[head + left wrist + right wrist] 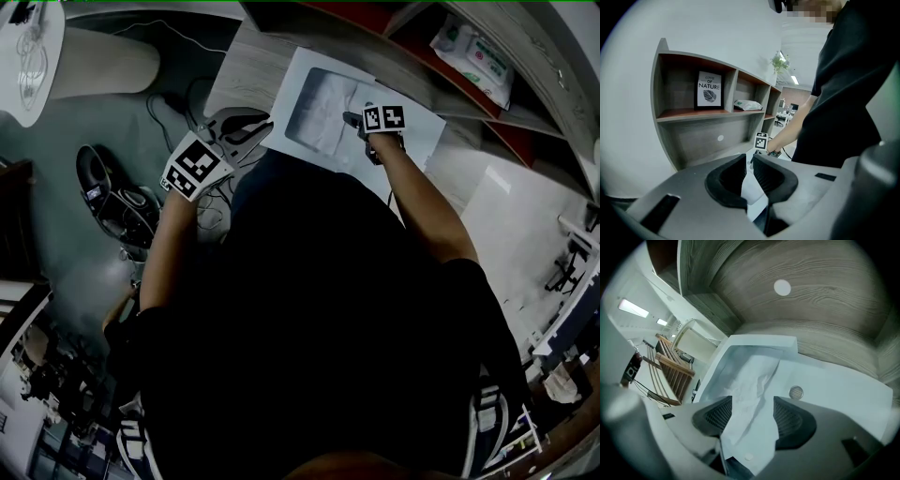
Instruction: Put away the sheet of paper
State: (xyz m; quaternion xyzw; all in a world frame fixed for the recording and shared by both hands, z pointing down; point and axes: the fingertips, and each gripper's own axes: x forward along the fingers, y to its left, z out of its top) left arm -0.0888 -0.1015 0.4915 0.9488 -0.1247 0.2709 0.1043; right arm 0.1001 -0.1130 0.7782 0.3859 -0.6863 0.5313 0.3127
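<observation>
A white clear-fronted folder [305,89] lies on the wooden shelf surface [246,66]. The crumpled sheet of paper [750,390] reaches partly into the folder [834,385], beside its snap button [796,392]. My right gripper [354,120] is over the folder's near side. In the right gripper view this gripper [752,416] has the bunched paper running between its jaws and back toward the camera. My left gripper [258,131] is at the folder's left near edge. In the left gripper view it [749,171] is shut on a thin white edge [752,187] of the folder.
A shelf unit stands behind, with a framed leaf print [709,89] and a pack of wipes [747,105] in its compartments. A plant [779,62] stands on top. Shoes [112,192] and cables lie on the floor at left. A wooden chair [670,366] is beyond the desk.
</observation>
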